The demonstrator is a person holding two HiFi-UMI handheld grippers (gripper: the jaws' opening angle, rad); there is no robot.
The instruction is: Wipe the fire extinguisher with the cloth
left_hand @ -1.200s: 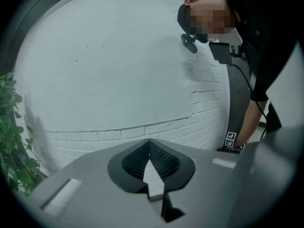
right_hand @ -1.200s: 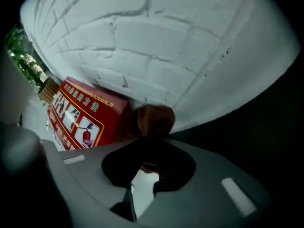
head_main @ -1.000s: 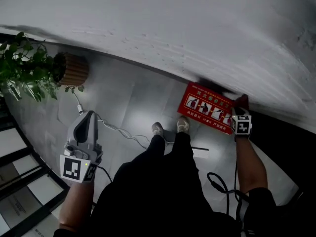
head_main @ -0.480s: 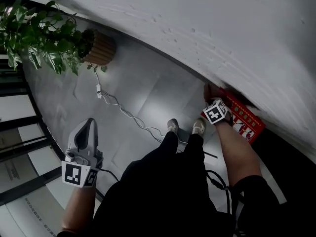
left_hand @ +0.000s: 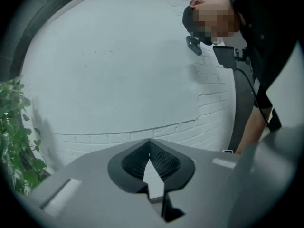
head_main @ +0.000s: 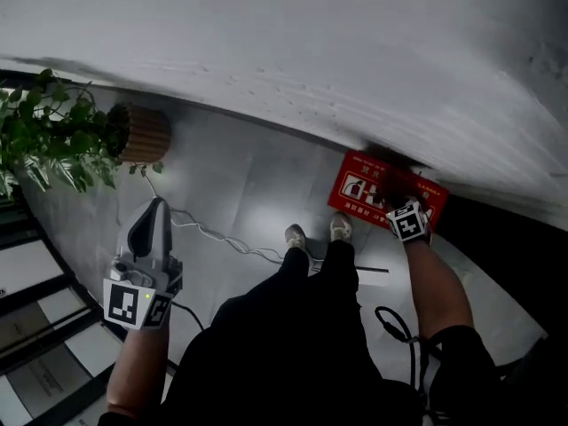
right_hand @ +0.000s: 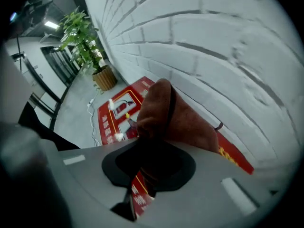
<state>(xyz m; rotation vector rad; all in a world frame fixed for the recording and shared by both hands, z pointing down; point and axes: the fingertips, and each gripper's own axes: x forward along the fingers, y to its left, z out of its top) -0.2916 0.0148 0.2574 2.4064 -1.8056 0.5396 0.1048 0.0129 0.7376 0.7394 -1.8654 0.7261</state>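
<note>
A red fire extinguisher box (head_main: 373,187) with white pictograms stands on the floor against the white brick wall; no extinguisher itself shows. My right gripper (head_main: 407,209) points steeply down over the right part of its top. In the right gripper view, that gripper (right_hand: 151,127) is shut on a rust-brown cloth (right_hand: 173,115), which bunches up past the jaws and hides the fingertips, with the red box (right_hand: 116,110) just beyond it. My left gripper (head_main: 154,209) hangs far to the left over bare floor. In the left gripper view, the left gripper (left_hand: 149,142) is shut with nothing in it.
A potted plant (head_main: 53,136) in a woven pot (head_main: 144,134) stands by the wall at left. A white cable (head_main: 209,233) runs across the grey floor toward the person's shoes (head_main: 340,228). A black cable (head_main: 390,327) hangs by the right arm. Dark door frames (head_main: 35,327) lie at lower left.
The right gripper with the cloth swept from the box's right end to its left end, then back toward the right. The left gripper stayed about where it was.
</note>
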